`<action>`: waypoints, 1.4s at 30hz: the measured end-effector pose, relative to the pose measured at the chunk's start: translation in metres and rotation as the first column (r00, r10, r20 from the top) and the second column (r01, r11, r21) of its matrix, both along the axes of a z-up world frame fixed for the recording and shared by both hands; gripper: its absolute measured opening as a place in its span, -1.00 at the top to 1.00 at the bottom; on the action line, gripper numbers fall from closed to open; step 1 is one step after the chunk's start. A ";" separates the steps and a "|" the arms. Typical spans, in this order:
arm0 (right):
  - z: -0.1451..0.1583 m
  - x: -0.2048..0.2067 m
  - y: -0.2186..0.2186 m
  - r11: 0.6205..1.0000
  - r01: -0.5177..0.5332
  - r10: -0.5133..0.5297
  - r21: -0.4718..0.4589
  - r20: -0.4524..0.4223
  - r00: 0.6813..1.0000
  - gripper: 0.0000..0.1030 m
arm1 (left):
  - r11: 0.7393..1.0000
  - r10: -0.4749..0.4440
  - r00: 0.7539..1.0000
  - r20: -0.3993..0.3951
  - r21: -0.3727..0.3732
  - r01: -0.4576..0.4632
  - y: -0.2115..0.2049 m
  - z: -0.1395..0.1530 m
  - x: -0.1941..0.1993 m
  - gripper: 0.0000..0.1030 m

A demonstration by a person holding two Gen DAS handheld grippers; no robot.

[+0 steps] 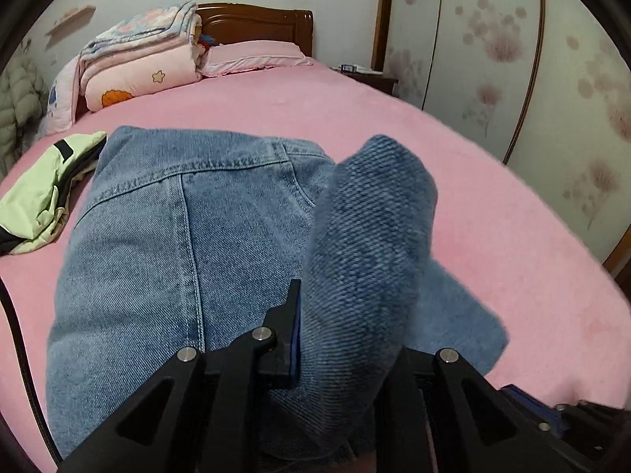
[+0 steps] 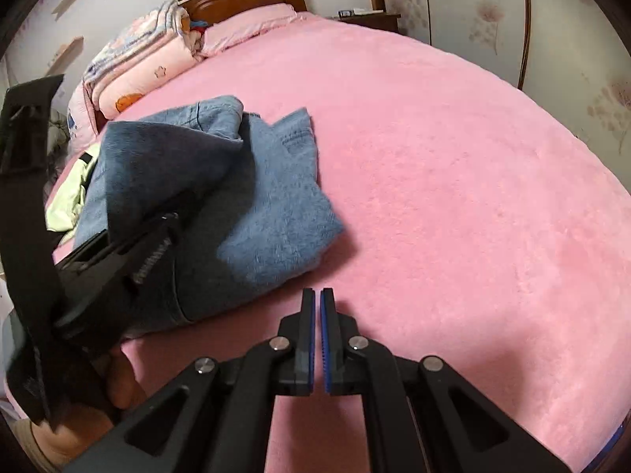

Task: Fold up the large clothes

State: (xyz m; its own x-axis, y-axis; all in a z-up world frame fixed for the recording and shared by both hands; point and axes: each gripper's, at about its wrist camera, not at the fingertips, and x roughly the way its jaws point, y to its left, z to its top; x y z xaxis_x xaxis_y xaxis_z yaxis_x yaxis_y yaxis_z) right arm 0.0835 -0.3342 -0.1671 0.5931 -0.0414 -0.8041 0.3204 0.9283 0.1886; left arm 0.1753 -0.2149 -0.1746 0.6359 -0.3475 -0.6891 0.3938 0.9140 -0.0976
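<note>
While the left gripper [image 1: 335, 315] gripped a denim jacket [image 1: 157, 236] fold mid-fold, the right gripper [image 2: 318, 339] hung closed, empty; flattening remained.

Two fisheye views, each mounted on a handheld gripper and aimed forward and downward along its fingers across a pink bed [image 2: 453, 165]. Left wrist view: very near the denim garment [image 1: 157, 244], which fills the lower frame, facing the wooden headboard [image 1: 256, 23]. Right wrist view: set just to the right, over bare bedding, with the left gripper [image 2: 118, 252] at its left edge. Shared by both: garment, stacked quilts [image 1: 138, 63], headboard, floral wardrobe doors [image 1: 493, 59].
</note>
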 end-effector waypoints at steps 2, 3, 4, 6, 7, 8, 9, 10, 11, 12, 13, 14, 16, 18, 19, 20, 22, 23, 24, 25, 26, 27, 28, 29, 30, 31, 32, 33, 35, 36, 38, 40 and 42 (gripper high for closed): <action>0.005 0.003 0.000 1.000 0.002 -0.002 -0.006 0.016 1.000 0.96 | 1.000 -0.018 1.000 0.017 -0.005 0.018 0.001 0.006 -0.006 0.77; 0.006 0.006 -0.001 1.000 0.003 -0.003 -0.003 0.025 1.000 0.96 | 1.000 -0.031 0.999 0.024 0.001 0.031 -0.002 0.007 -0.010 0.77; 0.006 0.006 -0.001 1.000 0.004 -0.004 -0.002 0.027 1.000 0.95 | 0.999 -0.041 0.999 0.027 0.006 0.040 0.000 0.006 -0.012 0.77; 0.006 0.008 -0.002 1.000 0.008 -0.008 -0.003 0.024 1.000 0.95 | 0.998 -0.061 0.998 0.026 0.034 0.060 -0.008 -0.002 -0.019 0.77; 0.006 0.007 -0.003 1.000 0.011 -0.011 -0.003 0.021 1.000 0.95 | 0.996 -0.071 0.997 0.019 0.054 0.069 -0.010 -0.005 -0.019 0.77; 0.004 0.007 -0.005 1.000 0.015 -0.015 -0.003 0.013 1.000 0.95 | 0.994 -0.078 0.997 0.013 0.078 0.077 -0.011 -0.013 -0.019 0.77; 0.002 0.007 -0.008 1.000 0.017 -0.017 0.000 0.007 1.000 0.95 | 0.991 -0.088 0.996 0.012 0.100 0.086 -0.013 -0.019 -0.020 0.75; 0.002 0.005 -0.008 1.000 0.018 -0.018 0.005 0.002 1.000 0.95 | 0.990 -0.095 0.995 0.018 0.102 0.093 -0.012 -0.020 -0.023 0.75; 0.003 0.004 -0.009 1.000 0.018 -0.018 0.010 -0.001 1.000 0.95 | 0.991 -0.102 0.995 0.019 0.091 0.099 -0.012 -0.016 -0.023 0.62; 0.004 0.004 -0.010 1.000 0.016 -0.016 0.014 -0.001 1.000 0.95 | 0.991 -0.125 0.992 0.002 0.058 0.125 -0.009 -0.010 -0.023 0.33; 0.006 0.002 -0.010 1.000 0.014 -0.014 0.014 0.002 1.000 0.95 | 0.988 -0.150 0.989 -0.021 0.029 0.150 -0.009 -0.006 -0.022 0.14; 0.008 0.003 -0.010 1.000 0.013 -0.013 0.014 0.006 1.000 0.95 | 0.983 -0.184 0.982 -0.053 -0.002 0.184 -0.007 0.002 -0.023 -0.28; 0.019 0.002 -0.011 1.000 0.017 -0.018 0.023 0.034 0.999 0.94 | 0.981 -0.192 0.980 -0.047 -0.005 0.192 0.004 0.021 -0.032 -0.51; 0.029 0.001 -0.015 0.999 0.016 -0.019 0.044 0.062 0.998 0.94 | 0.974 -0.222 0.975 -0.021 -0.039 0.221 0.023 0.038 -0.044 -0.66; 0.033 0.001 -0.016 0.998 0.014 -0.018 0.058 0.075 0.997 0.94 | 0.975 -0.216 0.976 -0.008 -0.054 0.216 0.035 0.044 -0.045 -0.70; 0.038 0.001 -0.018 0.997 0.008 -0.015 0.074 0.089 0.996 0.89 | 0.978 -0.190 0.982 0.016 -0.079 0.191 0.055 0.053 -0.051 -0.77; 0.047 0.004 -0.017 0.994 -0.017 0.005 0.103 0.115 0.993 0.68 | 0.983 -0.134 0.990 0.036 -0.120 0.138 0.085 0.062 -0.054 -0.82; 0.052 0.006 -0.017 0.993 -0.031 0.017 0.111 0.127 0.992 0.44 | 0.985 -0.086 0.996 0.038 -0.145 0.091 0.106 0.064 -0.055 -0.85; 0.055 0.008 -0.016 0.993 -0.039 0.024 0.113 0.138 0.990 0.32 | 0.987 -0.044 0.998 0.034 -0.155 0.048 0.122 0.064 -0.052 -0.87; 0.056 0.010 -0.014 0.992 -0.045 0.028 0.114 0.146 0.989 0.15 | 0.987 0.023 1.000 0.020 -0.157 -0.020 0.143 0.059 -0.046 -0.87; 0.057 0.013 -0.012 0.992 -0.055 0.036 0.116 0.154 0.987 0.06 | 0.986 0.070 0.998 0.002 -0.154 -0.069 0.156 0.053 -0.043 -0.87; 0.057 0.017 -0.010 0.990 -0.065 0.046 0.122 0.150 0.988 0.04 | 0.984 0.105 0.994 -0.020 -0.144 -0.107 0.168 0.046 -0.034 -0.87; 0.056 0.022 -0.008 0.988 -0.076 0.057 0.132 0.141 0.988 0.03 | 0.978 0.158 0.985 -0.070 -0.123 -0.166 0.184 0.033 -0.024 -0.87; 0.053 0.029 -0.007 0.984 -0.094 0.075 0.152 0.125 0.989 0.03 | 0.971 0.190 0.975 -0.115 -0.123 -0.204 0.195 0.022 -0.016 -0.87; 0.048 0.037 -0.006 0.979 -0.107 0.089 0.171 0.108 0.990 0.03 | 0.964 0.209 0.967 -0.147 -0.133 -0.229 0.205 0.013 -0.012 -0.87; 0.046 0.042 -0.004 0.977 -0.113 0.097 0.180 0.095 0.991 0.03 | 0.955 0.232 0.956 -0.179 -0.143 -0.258 0.213 0.004 -0.007 -0.87; 0.041 0.049 -0.003 0.975 -0.118 0.106 0.188 0.074 0.992 0.03 | 0.945 0.252 0.944 -0.212 -0.157 -0.288 0.223 -0.005 -0.001 -0.87; 0.034 0.059 -0.003 0.973 -0.121 0.113 0.195 0.051 0.992 0.03 | 0.937 0.260 0.936 -0.239 -0.171 -0.304 0.226 -0.016 0.004 -0.87; 0.023 0.073 -0.006 0.969 -0.118 0.115 0.219 0.024 0.993 0.03 | 0.929 0.263 0.928 -0.264 -0.189 -0.318 0.229 -0.026 0.010 -0.87; 0.018 0.081 -0.008 0.963 -0.116 0.119 0.245 0.003 0.993 0.03 | 0.930 0.257 0.931 -0.258 -0.197 -0.311 0.228 -0.028 0.012 -0.87; 0.006 0.097 -0.014 0.940 -0.117 0.136 0.321 -0.038 0.990 0.03 | 0.937 0.250 0.938 -0.239 -0.187 -0.297 0.225 -0.031 0.014 -0.87; -0.004 0.110 -0.018 0.918 -0.116 0.153 0.378 -0.071 0.986 0.03 | 0.942 0.240 0.943 -0.232 -0.180 -0.284 0.219 -0.031 0.015 -0.87; -0.011 0.121 -0.018 0.905 -0.136 0.189 0.402 -0.096 0.977 0.03 | 0.945 0.227 0.944 -0.240 -0.181 -0.273 0.212 -0.032 0.020 -0.87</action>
State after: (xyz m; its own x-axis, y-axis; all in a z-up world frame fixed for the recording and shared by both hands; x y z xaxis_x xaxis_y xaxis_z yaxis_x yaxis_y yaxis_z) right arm 0.2048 -0.3517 -0.1778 0.4540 0.3803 -0.8057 0.2176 0.8296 0.5142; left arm 0.1949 -0.0029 -0.2068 0.5674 -0.3468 -0.7469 0.1040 0.9299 -0.3528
